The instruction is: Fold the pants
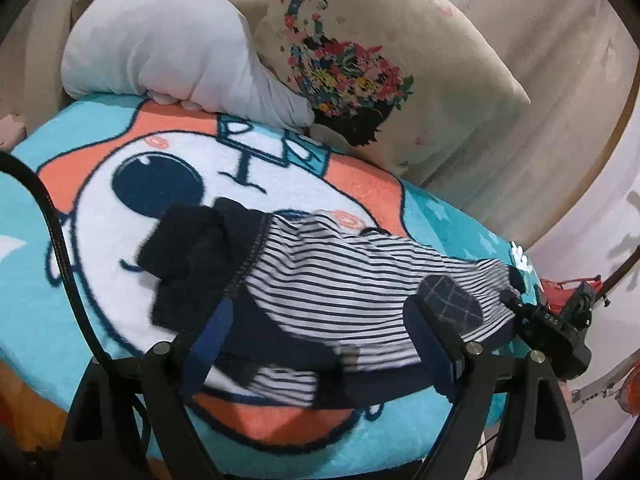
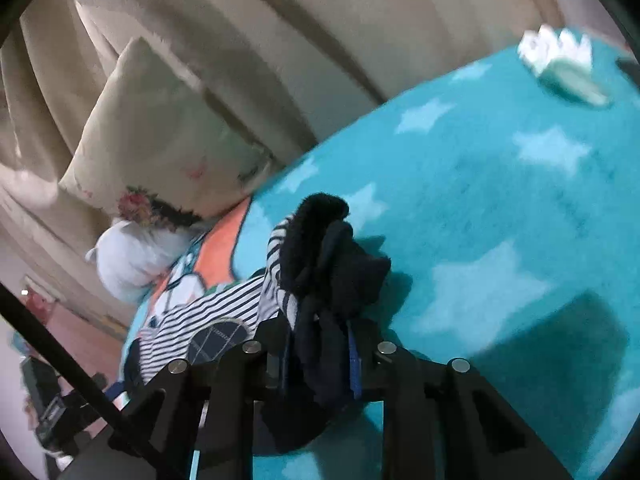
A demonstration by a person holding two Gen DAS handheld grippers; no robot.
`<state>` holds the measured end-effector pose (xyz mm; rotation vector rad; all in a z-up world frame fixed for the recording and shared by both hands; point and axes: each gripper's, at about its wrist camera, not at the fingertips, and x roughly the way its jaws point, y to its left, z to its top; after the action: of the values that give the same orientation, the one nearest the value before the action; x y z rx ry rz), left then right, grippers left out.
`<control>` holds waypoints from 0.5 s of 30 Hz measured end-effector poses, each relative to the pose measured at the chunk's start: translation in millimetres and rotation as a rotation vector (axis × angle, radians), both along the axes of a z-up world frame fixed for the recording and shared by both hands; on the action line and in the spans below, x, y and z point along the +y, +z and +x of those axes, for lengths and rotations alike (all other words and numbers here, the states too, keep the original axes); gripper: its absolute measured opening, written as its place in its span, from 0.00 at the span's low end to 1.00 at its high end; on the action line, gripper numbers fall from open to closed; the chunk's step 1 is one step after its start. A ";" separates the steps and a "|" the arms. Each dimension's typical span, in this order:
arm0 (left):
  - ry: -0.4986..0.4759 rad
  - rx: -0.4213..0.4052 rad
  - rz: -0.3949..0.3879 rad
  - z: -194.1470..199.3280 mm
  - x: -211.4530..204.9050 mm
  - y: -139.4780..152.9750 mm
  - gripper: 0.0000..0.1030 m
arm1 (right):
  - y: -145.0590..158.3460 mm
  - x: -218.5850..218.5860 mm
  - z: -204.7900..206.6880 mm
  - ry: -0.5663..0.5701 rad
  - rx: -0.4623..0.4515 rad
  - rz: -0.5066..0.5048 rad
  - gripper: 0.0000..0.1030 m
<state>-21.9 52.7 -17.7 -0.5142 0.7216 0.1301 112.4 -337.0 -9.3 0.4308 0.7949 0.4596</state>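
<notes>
Pants (image 2: 320, 264) in right tool (image 2: 320, 364)

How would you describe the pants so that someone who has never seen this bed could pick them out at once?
Start from the turquoise cartoon blanket spread over the bed, in front of the floral cushion and the pale grey plush pillow. On the blanket's white face patch lie the pants, the only garment there. Their navy-and-white stripes, dark navy cuffs and a checked navy patch set them apart from the bedding.

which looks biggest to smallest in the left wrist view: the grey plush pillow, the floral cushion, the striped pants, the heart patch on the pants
1. floral cushion and grey plush pillow: too close to rank.
2. striped pants, though they lie nearer the camera, so that inflates them.
3. heart patch, clearly smallest.
</notes>
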 end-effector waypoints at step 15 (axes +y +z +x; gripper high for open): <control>-0.058 0.013 0.023 22.1 -23.8 -2.5 0.84 | 28.4 -58.4 -26.3 -0.232 -0.075 -0.052 0.51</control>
<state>0.3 28.9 -20.1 -0.4710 0.7460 0.0878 86.1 -395.4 19.1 0.4487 0.6738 0.2366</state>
